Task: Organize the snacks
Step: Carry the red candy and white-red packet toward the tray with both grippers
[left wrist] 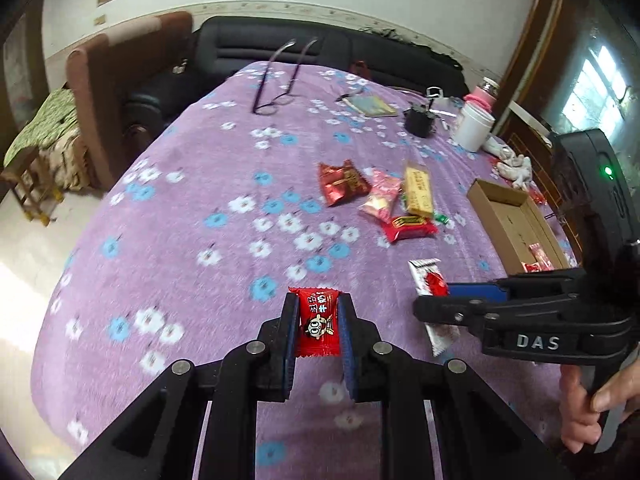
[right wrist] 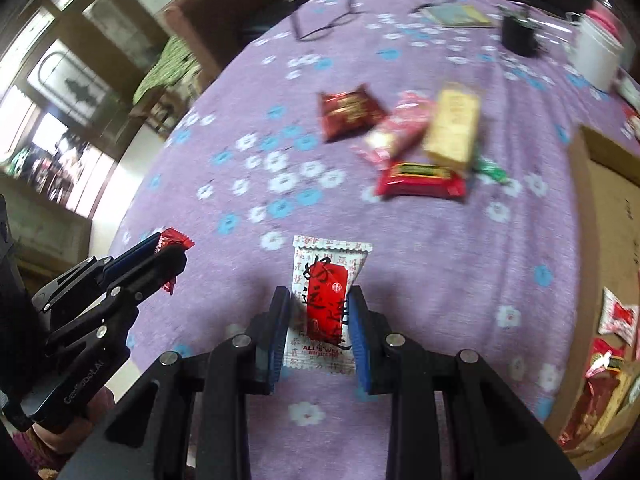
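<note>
A small red candy in a shiny wrapper with a cartoon face [left wrist: 318, 326] is held up off the purple flowered cloth, pinched on both sides. A white snack packet with a red label and zigzag ends [right wrist: 325, 304] is also held up, pinched at its middle, standing on end.

Four more snacks lie in a loose pile on the cloth: a dark red crinkly packet [left wrist: 343, 182], a pink and white packet [left wrist: 380, 197], a long yellow bar [left wrist: 418, 191] and a bright red flat packet [left wrist: 409, 227]. A tiny green candy [left wrist: 441, 219] lies just beside them. An open brown cardboard box [left wrist: 496, 204] already has a few red and white snacks inside.
</note>
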`<state>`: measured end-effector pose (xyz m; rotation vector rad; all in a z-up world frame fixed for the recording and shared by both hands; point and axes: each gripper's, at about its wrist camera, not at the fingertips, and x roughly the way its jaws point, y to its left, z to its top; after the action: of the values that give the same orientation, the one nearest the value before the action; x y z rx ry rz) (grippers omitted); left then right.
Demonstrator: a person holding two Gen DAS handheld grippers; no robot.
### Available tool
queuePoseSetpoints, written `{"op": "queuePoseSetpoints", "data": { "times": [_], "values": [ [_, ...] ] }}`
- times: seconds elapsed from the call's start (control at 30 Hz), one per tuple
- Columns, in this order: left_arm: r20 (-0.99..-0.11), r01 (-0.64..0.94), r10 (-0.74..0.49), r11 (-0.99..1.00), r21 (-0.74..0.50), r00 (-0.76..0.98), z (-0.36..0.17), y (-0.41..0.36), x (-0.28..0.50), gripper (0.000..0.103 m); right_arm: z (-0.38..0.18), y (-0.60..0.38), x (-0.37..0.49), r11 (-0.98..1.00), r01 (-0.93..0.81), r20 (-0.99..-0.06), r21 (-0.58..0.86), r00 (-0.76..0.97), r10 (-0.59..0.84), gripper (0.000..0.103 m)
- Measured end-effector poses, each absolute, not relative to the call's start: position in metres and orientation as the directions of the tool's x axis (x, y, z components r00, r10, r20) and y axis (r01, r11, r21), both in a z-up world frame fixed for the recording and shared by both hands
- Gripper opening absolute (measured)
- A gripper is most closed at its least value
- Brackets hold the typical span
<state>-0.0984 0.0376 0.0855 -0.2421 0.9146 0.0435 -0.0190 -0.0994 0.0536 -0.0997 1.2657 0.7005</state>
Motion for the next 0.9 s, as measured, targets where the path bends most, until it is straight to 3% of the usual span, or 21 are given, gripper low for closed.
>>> {"op": "queuePoseSetpoints", "data": {
  "times": [0.53, 0.9],
  "values": [
    [-0.755, -0.366, 0.109, 0.913, -0.182, 0.647, 0.114, 0.080, -0.168, 0.019, 0.061, -0.036, -0.044, 0.678, -0.661, -0.894, 0.320, 0.026, 0.447, 0.028],
    [-0.749, -0.263, 0.039, 0.948, -0.182, 0.661, 0.122, 0.052, -0.139, 0.019, 0.071, -0.085, -0.026, 0.744, -0.577, -0.880, 0.338, 0.086, 0.467, 0.028]
  ]
}}
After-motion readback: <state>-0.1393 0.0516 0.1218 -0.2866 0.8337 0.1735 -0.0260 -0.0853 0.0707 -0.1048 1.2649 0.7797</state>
